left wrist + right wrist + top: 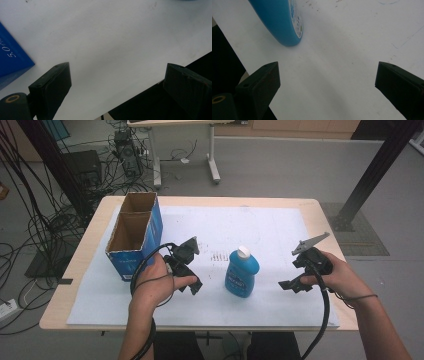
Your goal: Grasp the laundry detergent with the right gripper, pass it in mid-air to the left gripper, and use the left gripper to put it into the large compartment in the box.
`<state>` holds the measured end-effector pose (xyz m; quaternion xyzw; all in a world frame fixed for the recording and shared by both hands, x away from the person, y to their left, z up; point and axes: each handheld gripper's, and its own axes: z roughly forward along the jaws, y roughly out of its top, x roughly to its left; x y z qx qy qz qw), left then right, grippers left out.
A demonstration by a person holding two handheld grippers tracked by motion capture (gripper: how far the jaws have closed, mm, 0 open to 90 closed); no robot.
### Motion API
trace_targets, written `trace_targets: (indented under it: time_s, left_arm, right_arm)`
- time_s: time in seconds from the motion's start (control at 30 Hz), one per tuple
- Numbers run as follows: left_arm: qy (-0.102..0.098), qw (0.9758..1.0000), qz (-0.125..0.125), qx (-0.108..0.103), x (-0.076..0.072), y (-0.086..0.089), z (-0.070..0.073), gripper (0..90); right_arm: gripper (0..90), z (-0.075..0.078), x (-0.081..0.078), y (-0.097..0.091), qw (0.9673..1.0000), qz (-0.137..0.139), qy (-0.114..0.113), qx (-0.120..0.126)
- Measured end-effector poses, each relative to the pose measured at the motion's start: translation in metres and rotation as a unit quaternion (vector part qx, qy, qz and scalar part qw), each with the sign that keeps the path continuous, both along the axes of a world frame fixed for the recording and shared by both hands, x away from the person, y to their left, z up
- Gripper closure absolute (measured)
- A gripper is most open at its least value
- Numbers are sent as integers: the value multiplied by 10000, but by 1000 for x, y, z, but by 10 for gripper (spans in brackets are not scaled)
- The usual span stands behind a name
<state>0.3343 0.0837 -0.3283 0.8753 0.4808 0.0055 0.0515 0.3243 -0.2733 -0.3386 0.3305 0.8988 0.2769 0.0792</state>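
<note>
High view: a blue bottle (pixel 242 272) with a white cap stands upright on the white sheet (pixel 270 227) covering the table (pixel 322 212), near the middle of the front edge. The left gripper (pixel 192 287) hangs just left of the bottle, not touching it. The right gripper (pixel 290 285) sits well to the bottle's right, near the front right corner. An open cardboard box (pixel 134 234) with blue sides stands at the sheet's left edge.

Left gripper view: jaws spread wide over bare sheet (pixel 112 45), nothing between them. A corner of the box (pixel 11 60) shows at left.

Right gripper view: jaws wide apart, empty. The bottle (pixel 279 22) stands ahead at upper left, clear of both jaws.
</note>
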Motion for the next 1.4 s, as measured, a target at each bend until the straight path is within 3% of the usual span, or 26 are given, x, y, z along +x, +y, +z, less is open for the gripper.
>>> trace_targets:
  time_s: [0.73,1.4]
  left_arm:
    - [-19,9999,88,-49,-1,4,0,82]
    - [-37,9999,138,-68,-2,6,1,82]
  right_arm:
    - [36,-24,-18,9,9994,60,-95,324]
    - [32,-43,-24,18,9971,175,-388,631]
